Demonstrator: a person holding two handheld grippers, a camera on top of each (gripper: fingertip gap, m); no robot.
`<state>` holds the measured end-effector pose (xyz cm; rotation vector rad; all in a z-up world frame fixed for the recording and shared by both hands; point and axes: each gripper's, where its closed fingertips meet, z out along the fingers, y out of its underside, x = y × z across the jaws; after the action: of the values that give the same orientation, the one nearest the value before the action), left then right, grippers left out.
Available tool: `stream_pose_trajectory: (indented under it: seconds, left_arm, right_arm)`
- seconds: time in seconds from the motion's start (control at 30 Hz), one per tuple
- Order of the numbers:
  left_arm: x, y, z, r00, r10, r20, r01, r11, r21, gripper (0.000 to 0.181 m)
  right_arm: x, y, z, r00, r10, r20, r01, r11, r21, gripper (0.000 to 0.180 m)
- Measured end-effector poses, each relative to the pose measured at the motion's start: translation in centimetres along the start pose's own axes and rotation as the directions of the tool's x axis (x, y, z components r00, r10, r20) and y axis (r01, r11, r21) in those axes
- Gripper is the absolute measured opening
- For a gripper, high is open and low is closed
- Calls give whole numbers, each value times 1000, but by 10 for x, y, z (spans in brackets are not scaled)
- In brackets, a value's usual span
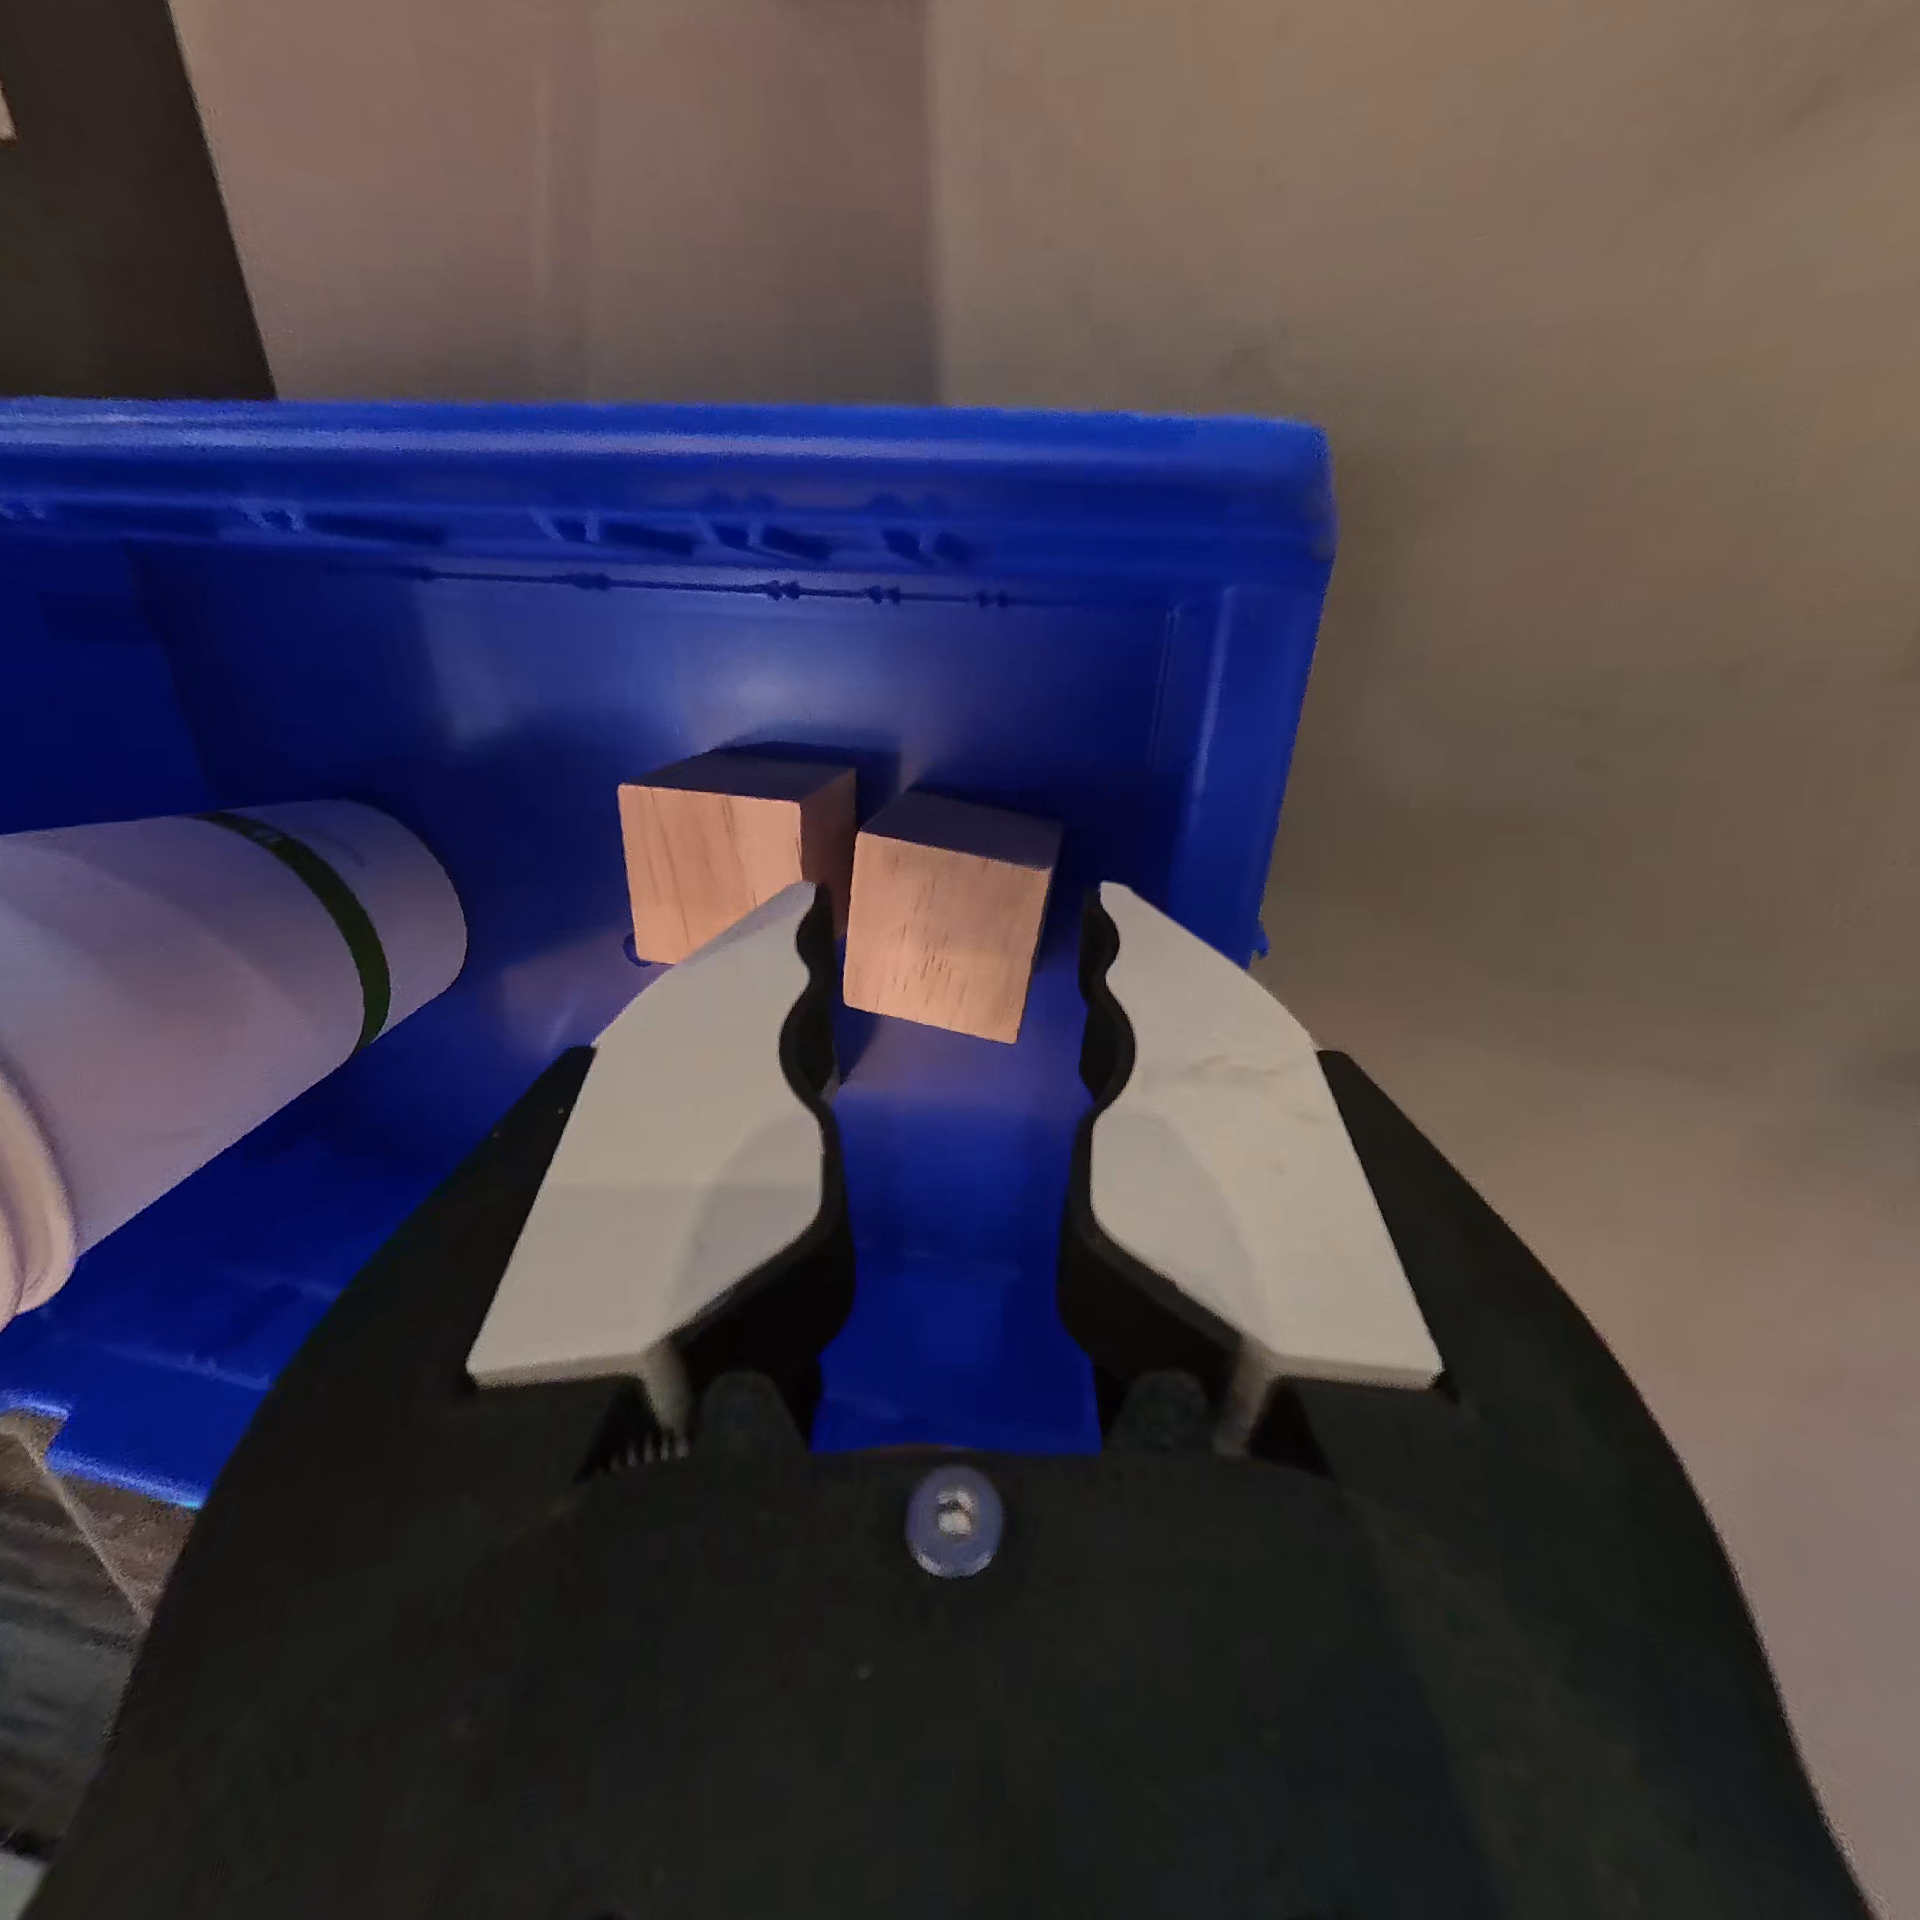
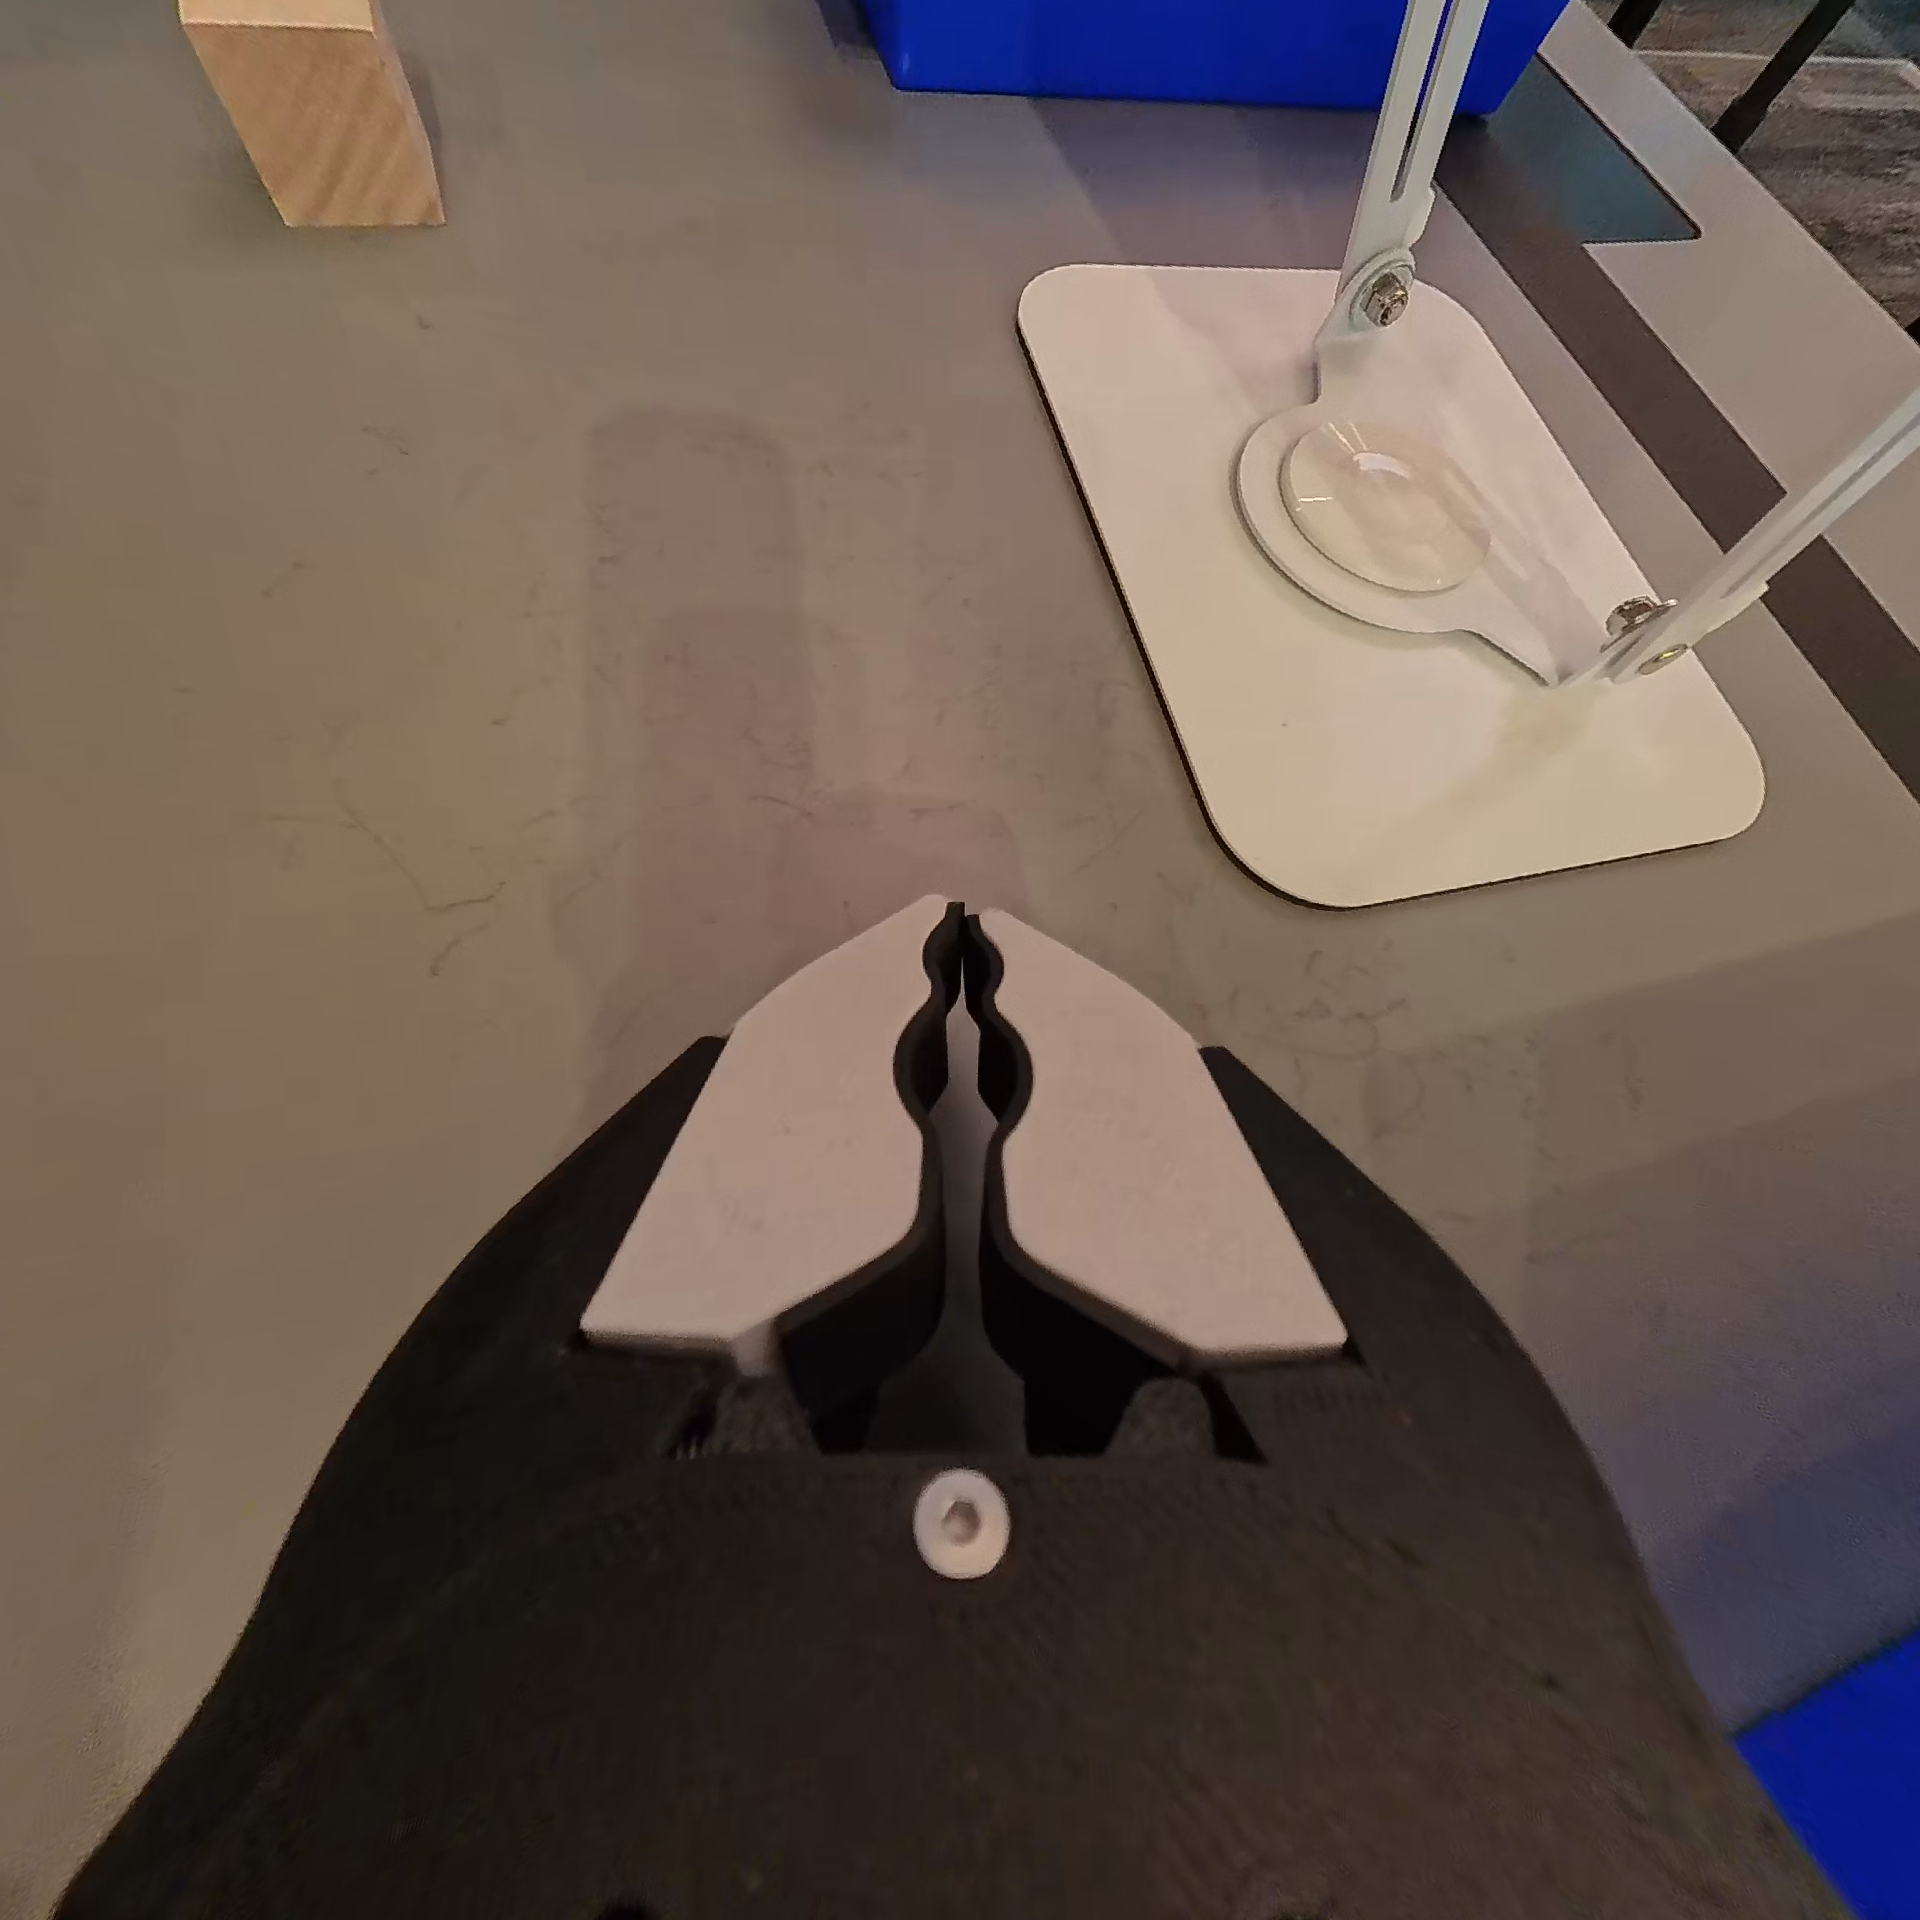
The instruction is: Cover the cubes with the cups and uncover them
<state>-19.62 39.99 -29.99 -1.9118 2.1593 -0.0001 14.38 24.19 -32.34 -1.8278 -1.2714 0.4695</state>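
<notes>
In the left wrist view, two wooden cubes sit inside a blue bin (image 1: pixel 312 665): a left cube (image 1: pixel 717 862) and a right cube (image 1: pixel 951 920), side by side. A white paper cup with a green band (image 1: pixel 208 997) lies on its side at the bin's left. My left gripper (image 1: pixel 961 904) is open and empty, its fingertips on either side of the right cube's near face, just short of it. In the right wrist view, my right gripper (image 2: pixel 964 914) is shut and empty above the grey table (image 2: pixel 416 623). A third wooden cube (image 2: pixel 312 114) stands at the far left.
A white stand base (image 2: pixel 1351 769) with thin metal arms and a clear dome sits to the right of the right gripper. A blue bin (image 2: pixel 1143 52) stands at the table's far edge. A beige wall rises behind the bin in the left wrist view.
</notes>
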Motion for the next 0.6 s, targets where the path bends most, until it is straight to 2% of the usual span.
stream_pose_trajectory:
  seconds: [0.03, 0.37, 0.6]
  left_arm:
    - [-1, 3, 3, 1000, 10, -4, -10, 1000, -18, 47]
    - [0, 15, 22, 994, 24, -103, -29, 998, -56, 46]
    - [-3, 12, 18, 997, -18, -72, 16, 999, -33, 43]
  right_arm:
    - [0, 0, 0, 1000, -1, -1, 1, 1000, -1, 0]
    - [5, 2, -1, 1000, 17, -12, -17, 1000, -4, 0]
    - [6, 2, -1, 1000, 16, -19, -16, 1000, -4, 0]
